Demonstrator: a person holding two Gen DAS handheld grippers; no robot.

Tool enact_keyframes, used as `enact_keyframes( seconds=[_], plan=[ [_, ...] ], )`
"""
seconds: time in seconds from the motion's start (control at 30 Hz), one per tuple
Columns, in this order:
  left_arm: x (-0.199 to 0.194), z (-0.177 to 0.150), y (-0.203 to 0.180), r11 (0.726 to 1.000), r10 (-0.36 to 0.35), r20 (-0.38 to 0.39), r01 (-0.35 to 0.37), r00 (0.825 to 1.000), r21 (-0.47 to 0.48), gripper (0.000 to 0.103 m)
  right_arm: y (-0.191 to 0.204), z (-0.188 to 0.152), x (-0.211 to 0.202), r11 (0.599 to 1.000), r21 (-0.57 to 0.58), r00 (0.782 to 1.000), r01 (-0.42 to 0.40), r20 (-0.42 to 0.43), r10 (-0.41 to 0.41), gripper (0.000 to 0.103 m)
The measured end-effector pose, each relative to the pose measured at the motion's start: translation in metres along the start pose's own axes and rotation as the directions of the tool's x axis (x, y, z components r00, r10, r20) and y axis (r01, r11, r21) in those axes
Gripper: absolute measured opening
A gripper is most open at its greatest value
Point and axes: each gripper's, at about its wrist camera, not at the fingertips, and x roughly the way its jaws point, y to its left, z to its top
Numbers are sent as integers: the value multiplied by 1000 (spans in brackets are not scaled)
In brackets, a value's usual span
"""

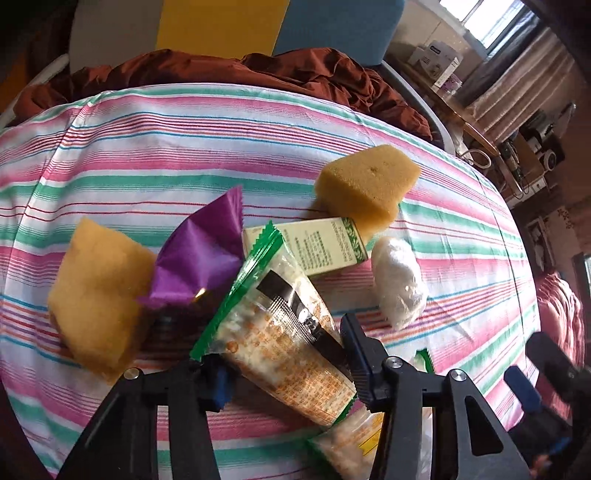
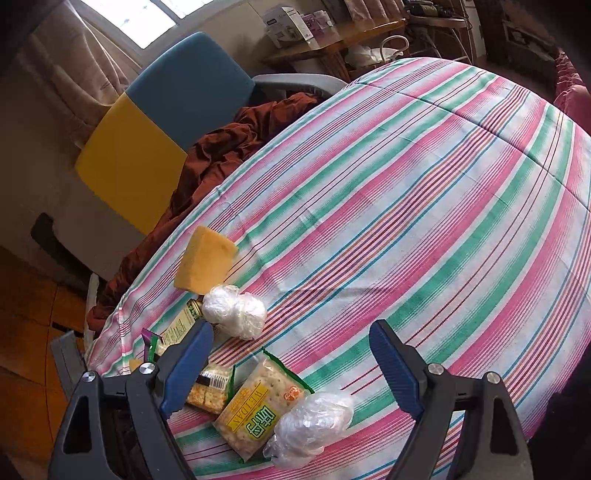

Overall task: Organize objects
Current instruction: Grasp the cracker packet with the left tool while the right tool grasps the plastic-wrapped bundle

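My left gripper (image 1: 288, 358) is shut on a cracker packet (image 1: 284, 332) with green edges, held just above the striped cloth. Beyond it lie a purple wrapper (image 1: 203, 254), a yellow sponge (image 1: 96, 291) at the left, a second yellow sponge (image 1: 365, 184) farther back, a green-and-white box (image 1: 317, 243) and a white plastic-wrapped ball (image 1: 399, 280). My right gripper (image 2: 295, 354) is open and empty above the cloth. Between and below its fingers lie another cracker packet (image 2: 258, 402) and a second plastic-wrapped ball (image 2: 310, 424). The far sponge (image 2: 205, 264) and first ball (image 2: 236, 310) show too.
The table wears a pink, green and white striped cloth (image 2: 424, 221). A blue and yellow chair (image 2: 166, 122) with brown fabric (image 1: 258, 70) on it stands behind the table. Shelves with boxes (image 2: 291, 26) line the wall.
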Motion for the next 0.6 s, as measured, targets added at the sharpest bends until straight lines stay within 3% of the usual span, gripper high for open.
enact_keyframes(
  seconds=[0.27,0.4,0.53,0.6],
  plan=[
    [-35,-54,28,987,-53,-55,60,997,150,52,3,-4,11,1000,-23,999,10,-53,-11,88],
    [-45,-67,41,982,-62,-96,78,993,170,53,5,-7,16,998,-43,997,41,-67,-44,88],
    [-45,-63,45,987,-56,-111,71,992,143,75,6,-9,18,996,-56,995,69,-71,-73,88],
    [-42,-58,43,992,-60,-110,72,992,105,77,5,-9,19,996,-55,994,77,-74,-81,88]
  ],
)
